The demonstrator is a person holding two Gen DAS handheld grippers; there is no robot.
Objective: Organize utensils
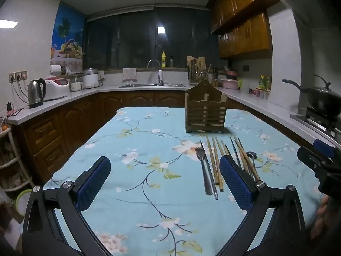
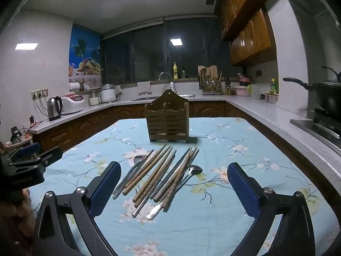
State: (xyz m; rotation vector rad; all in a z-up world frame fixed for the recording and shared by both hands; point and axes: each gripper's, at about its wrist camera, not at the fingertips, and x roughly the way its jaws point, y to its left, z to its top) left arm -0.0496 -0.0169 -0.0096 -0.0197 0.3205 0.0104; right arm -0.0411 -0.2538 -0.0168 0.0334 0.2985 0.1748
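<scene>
A wooden utensil holder (image 1: 205,108) (image 2: 168,121) stands upright at the table's far middle. In front of it lie a metal fork (image 1: 203,166) (image 2: 130,178), several wooden chopsticks (image 1: 215,160) (image 2: 153,175) and a metal spoon (image 1: 252,155) (image 2: 183,181) in a loose row. My left gripper (image 1: 165,177) is open and empty, left of the utensils. My right gripper (image 2: 173,183) is open and empty, above the table with the utensils between its fingers in view.
The table has a blue floral cloth (image 1: 138,149) (image 2: 234,149). Kitchen counters surround it: a kettle (image 1: 36,92) at left, a sink (image 1: 153,85) at back, a black wok (image 1: 319,100) on the stove at right.
</scene>
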